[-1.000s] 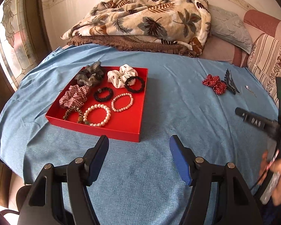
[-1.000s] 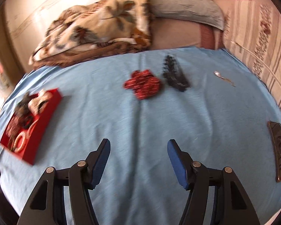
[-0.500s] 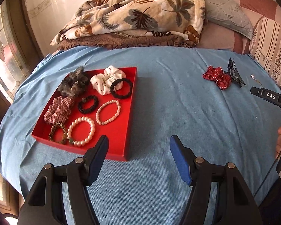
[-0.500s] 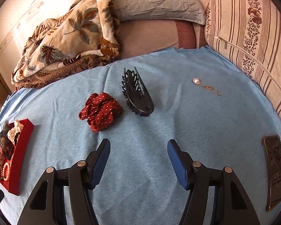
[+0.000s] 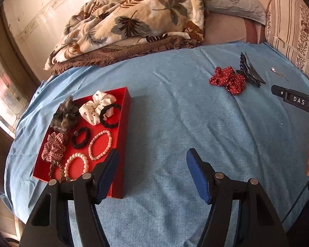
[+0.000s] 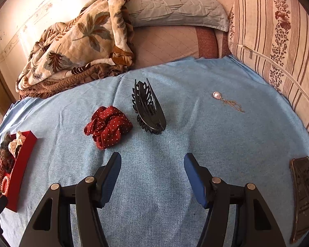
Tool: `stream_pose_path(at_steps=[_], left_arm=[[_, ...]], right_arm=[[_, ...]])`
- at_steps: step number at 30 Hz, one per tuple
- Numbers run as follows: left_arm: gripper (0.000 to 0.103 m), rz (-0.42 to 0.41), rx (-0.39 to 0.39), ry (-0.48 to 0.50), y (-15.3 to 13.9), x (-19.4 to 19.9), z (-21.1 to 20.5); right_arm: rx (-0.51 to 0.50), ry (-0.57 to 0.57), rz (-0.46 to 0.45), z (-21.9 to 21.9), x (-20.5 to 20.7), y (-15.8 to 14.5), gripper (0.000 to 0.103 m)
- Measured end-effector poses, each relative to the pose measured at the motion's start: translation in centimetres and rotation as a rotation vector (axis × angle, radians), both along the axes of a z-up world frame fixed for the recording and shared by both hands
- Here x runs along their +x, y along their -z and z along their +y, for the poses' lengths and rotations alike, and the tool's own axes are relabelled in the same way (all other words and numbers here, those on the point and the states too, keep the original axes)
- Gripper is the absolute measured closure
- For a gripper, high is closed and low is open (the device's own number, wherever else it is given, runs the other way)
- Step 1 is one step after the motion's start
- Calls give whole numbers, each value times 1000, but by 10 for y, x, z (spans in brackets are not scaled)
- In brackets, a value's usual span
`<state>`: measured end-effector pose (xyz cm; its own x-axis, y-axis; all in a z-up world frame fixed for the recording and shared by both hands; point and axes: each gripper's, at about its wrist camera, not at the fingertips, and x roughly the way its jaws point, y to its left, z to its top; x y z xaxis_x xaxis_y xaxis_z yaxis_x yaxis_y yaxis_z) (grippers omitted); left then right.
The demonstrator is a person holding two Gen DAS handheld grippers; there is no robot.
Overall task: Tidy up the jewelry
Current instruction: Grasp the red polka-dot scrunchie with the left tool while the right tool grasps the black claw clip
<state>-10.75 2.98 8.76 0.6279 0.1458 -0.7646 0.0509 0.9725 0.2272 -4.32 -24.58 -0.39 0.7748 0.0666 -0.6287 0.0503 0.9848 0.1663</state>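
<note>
Left tongs (image 5: 152, 173): spread, nothing between, above blue sheet (image 5: 164, 123), red tray (image 5: 124, 121) just beside left finger.
Right tongs (image 6: 152, 171): spread, empty; red dotted scrunchie (image 6: 108, 126) & black claw clip (image 6: 149, 108) just ahead, touching or not: cannot tell.
Pendant w/ chain (image 6: 226, 100): further right, apart.
Tray: scrunchies, bracelets inside.

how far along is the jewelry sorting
Mostly done: the red tray already holds scrunchies and bead bracelets. Nothing is in hand; left gripper and right gripper are open. Left: red dotted scrunchie, black claw clip, pendant chain.
</note>
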Motion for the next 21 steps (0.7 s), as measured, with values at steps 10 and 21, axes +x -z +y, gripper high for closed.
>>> stream_pose_path(at_steps=[10, 21], left_arm=[[36, 54, -52, 20, 6, 36, -14], [36, 147, -228, 58, 23, 137, -52]], right_arm=[[16, -12, -23, -6, 18, -7, 34], [-11, -92, -56, -12, 72, -7, 29]])
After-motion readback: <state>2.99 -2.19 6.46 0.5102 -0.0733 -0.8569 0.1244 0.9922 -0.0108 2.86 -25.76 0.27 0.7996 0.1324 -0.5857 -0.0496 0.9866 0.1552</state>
